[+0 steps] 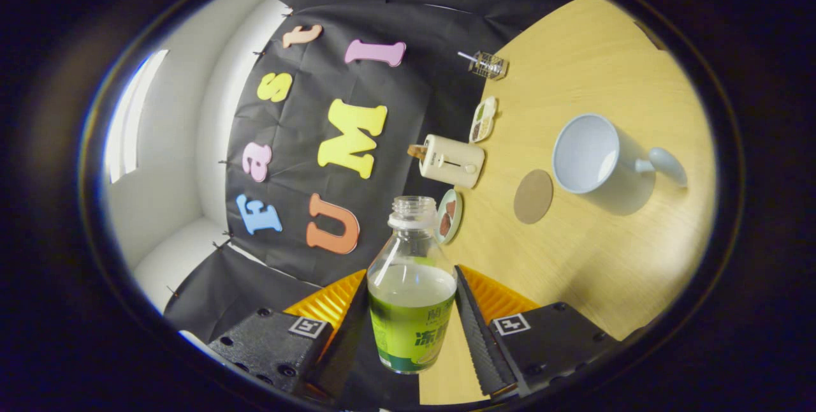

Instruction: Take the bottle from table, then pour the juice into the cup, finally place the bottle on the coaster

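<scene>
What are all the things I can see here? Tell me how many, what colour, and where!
bottle: one, clear with green label, no cap, between the fingers
cup: one, pale blue, on the table beyond the fingers
coaster: one, brown, beside the cup
toaster: one, cream, by the wall
small plate: one, green-rimmed, next to the toaster
tray: one, white, past the toaster
glass jar: one, clear, far end
table: one, light wood
gripper: one, shut on bottle

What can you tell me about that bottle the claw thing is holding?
The bottle is clear plastic with a green label round its lower body and a threaded neck, uncapped. It holds clear liquid partway up. The gripper clamps it, one finger on each side, and it appears lifted off the table.
</scene>
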`<action>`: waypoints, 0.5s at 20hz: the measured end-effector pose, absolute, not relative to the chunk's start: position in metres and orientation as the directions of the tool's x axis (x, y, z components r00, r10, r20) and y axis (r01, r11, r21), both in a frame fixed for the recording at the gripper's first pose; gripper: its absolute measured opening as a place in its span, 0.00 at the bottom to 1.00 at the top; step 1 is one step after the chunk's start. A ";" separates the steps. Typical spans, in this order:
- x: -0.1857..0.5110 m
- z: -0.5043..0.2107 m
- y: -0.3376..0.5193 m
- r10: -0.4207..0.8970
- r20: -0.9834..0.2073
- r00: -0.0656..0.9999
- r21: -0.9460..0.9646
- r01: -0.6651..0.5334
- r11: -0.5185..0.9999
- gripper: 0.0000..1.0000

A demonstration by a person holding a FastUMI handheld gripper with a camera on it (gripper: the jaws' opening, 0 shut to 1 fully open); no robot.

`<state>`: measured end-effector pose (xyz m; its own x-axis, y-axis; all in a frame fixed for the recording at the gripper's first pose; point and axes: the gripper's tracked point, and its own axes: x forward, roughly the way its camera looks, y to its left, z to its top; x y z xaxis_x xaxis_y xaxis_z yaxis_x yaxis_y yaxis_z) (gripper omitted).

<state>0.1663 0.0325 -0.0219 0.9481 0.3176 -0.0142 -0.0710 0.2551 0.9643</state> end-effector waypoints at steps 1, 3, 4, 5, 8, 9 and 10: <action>0.166 -0.022 0.032 0.316 -0.013 0.949 0.972 -0.062 0.228 0.80; 0.166 -0.021 0.030 0.305 -0.006 0.952 0.983 -0.050 0.177 0.80; 0.166 -0.020 0.032 0.308 -0.005 0.951 0.986 -0.047 0.163 0.79; 0.168 -0.022 0.034 0.313 -0.006 0.950 0.987 -0.045 0.156 0.80; 0.169 -0.020 0.031 0.315 -0.004 0.949 0.993 -0.035 0.116 0.80; 0.167 -0.018 0.030 0.317 0.004 0.948 0.994 -0.039 0.103 0.80; 0.167 -0.016 0.028 0.317 0.011 0.949 0.995 -0.042 0.092 0.79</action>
<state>0.1673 0.0282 -0.0163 0.9485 0.3166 0.0109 -0.0423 0.0925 0.9948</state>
